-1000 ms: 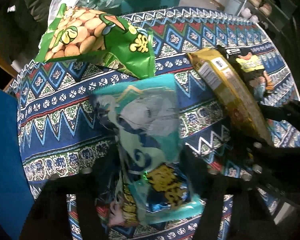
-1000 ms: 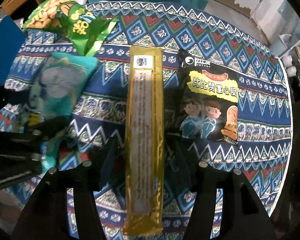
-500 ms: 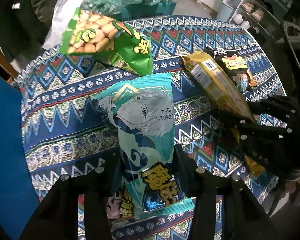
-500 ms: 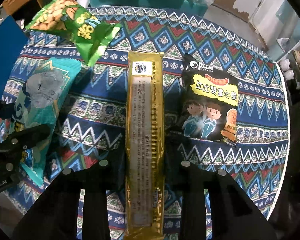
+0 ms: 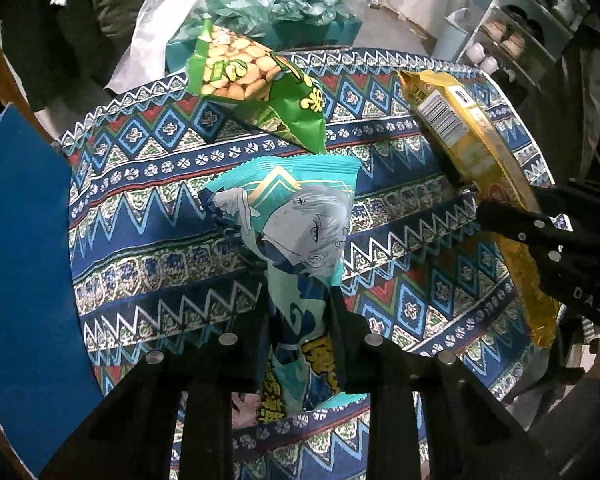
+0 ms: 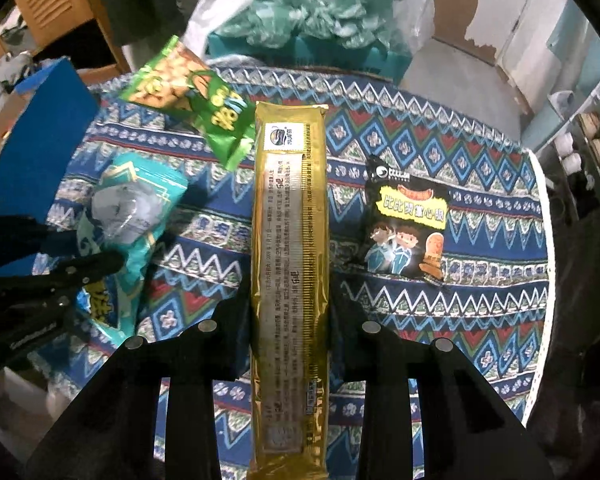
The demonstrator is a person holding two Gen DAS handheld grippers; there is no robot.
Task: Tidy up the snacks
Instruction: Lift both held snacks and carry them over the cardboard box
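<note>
Left gripper (image 5: 300, 312) pinches the teal packet (image 5: 296, 232); right gripper (image 6: 288, 308) clamps the gold sleeve (image 6: 290, 240), both lifted clear for sorting; green bag (image 5: 260, 92) at 12 o'clock.

A lived-in home is suggested. The bench (image 6: 480, 304) is covered with a patterned blue cloth. Behind the bench, a white plastic bag (image 6: 228, 0) and a teal box (image 6: 340, 54) are seen; a wooden chair (image 6: 56, 8) stands to its left, shelves (image 5: 536, 28) to its right.
</note>
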